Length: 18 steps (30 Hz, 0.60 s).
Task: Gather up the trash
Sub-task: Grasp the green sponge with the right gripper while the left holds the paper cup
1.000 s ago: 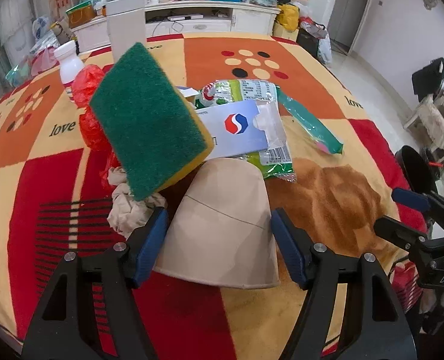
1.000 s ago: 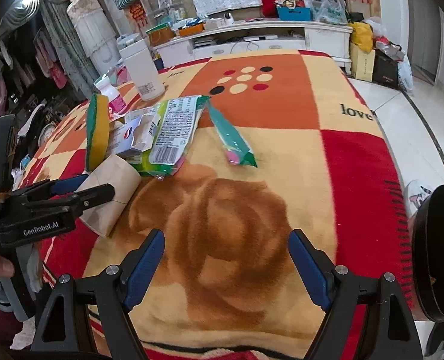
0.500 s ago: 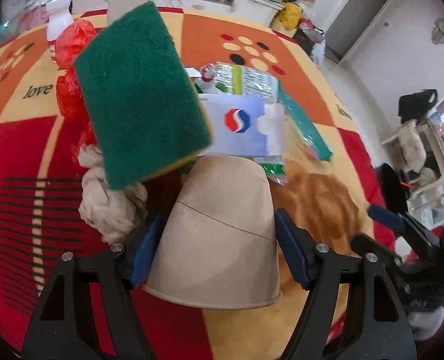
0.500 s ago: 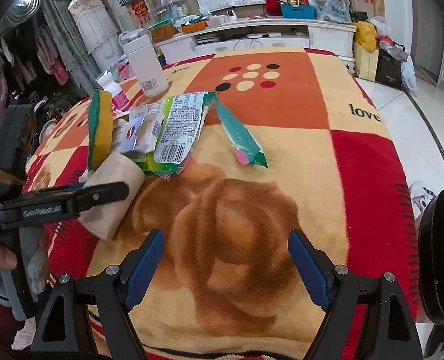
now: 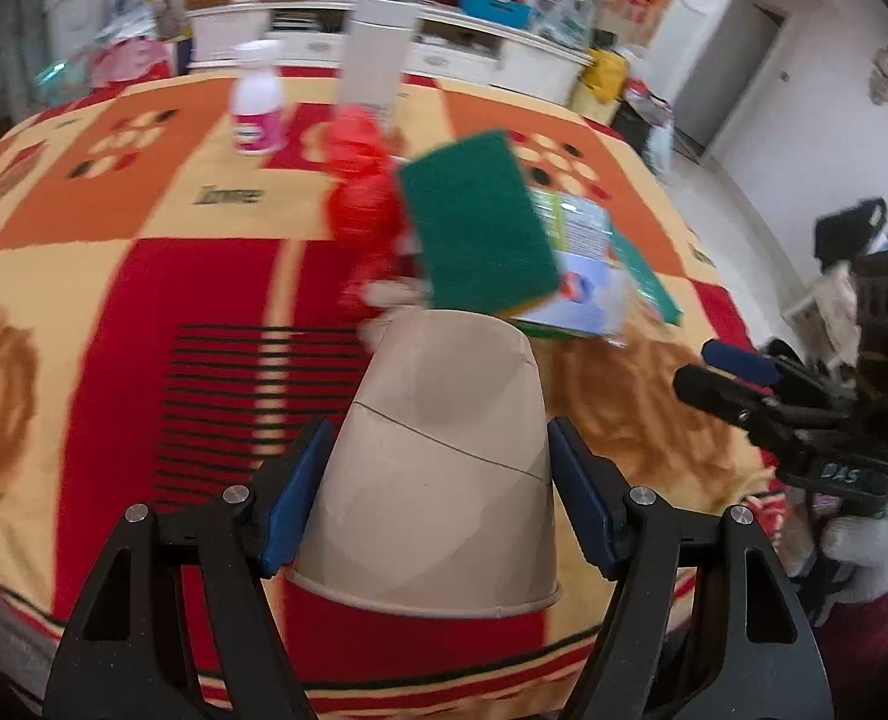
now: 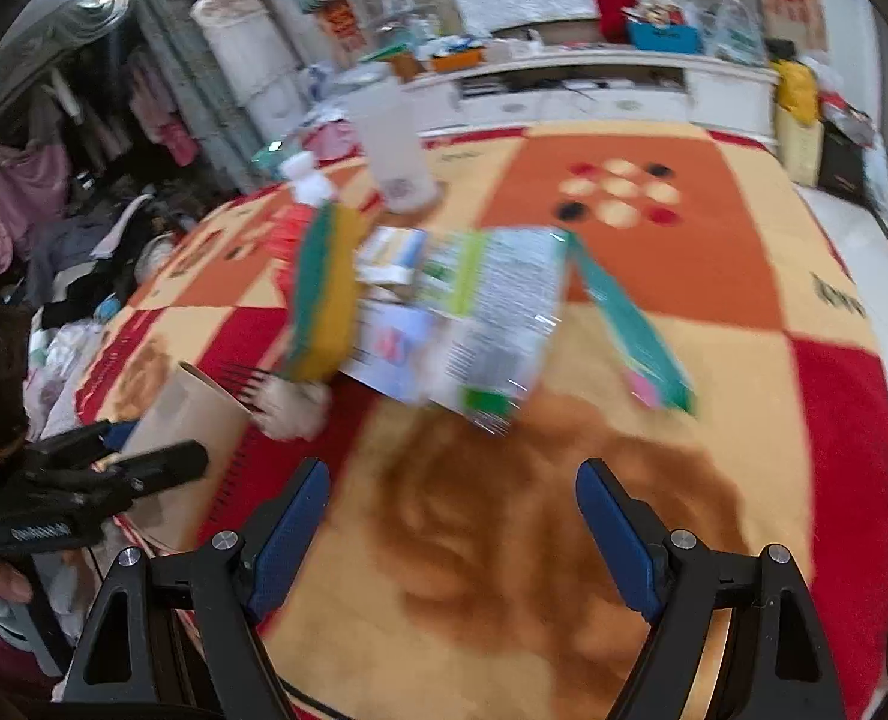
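Paper cup is sitting between the left gripper pads, base pointing away, rim toward the camera, both blue pads pressing on its sides, so the jaws are pinching it about half spread. The gripper is angling down over the blanket, near its edge. In the right view the cup is lying tilted in the left gripper, off to the left. Right gripper is also pointing down at the blanket's brown patch, jaws standing wide with nothing between them, touching nothing. Beyond the cup: green-and-yellow sponge standing on edge, crumpled paper wad beside it, red plastic bag, printed wrappers, teal sachet. Further back, small white bottle and tall white container. Frames are blurring.
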{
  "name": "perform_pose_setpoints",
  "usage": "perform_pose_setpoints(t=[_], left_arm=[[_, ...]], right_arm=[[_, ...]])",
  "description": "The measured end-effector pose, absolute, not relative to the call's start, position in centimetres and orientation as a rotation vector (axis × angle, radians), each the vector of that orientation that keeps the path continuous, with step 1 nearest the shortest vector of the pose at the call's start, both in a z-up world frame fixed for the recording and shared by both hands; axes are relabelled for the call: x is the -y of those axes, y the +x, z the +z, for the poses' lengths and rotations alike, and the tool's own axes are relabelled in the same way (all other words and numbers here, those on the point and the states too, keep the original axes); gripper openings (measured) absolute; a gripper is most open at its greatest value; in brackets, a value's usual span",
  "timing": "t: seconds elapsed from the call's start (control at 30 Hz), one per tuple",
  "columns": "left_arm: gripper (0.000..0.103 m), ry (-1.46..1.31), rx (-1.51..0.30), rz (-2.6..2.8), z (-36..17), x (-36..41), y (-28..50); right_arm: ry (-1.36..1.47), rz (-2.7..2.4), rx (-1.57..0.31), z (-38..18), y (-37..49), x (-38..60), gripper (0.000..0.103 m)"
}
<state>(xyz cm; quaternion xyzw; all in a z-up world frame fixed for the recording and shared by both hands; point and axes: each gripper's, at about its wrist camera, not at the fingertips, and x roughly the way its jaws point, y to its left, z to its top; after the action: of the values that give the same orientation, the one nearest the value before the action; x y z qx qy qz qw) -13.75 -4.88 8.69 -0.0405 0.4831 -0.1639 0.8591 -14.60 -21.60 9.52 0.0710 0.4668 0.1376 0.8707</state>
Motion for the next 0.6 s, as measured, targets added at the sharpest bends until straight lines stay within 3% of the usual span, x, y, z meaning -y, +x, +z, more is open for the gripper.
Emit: perform_pose_setpoints(t=[0.33,0.6], left_arm=[[0.072,-0.13,-0.976,-0.234,7.8,-0.2,-14.1],[0.072,-0.21,-0.988,-0.229,7.0,-2.8,-13.9]], right_arm=[[-0.054,0.281,-0.921,10.8,-9.8,12.3,0.082],[-0.211,0.138,-0.951,7.7,-5.7,7.6,0.082]])
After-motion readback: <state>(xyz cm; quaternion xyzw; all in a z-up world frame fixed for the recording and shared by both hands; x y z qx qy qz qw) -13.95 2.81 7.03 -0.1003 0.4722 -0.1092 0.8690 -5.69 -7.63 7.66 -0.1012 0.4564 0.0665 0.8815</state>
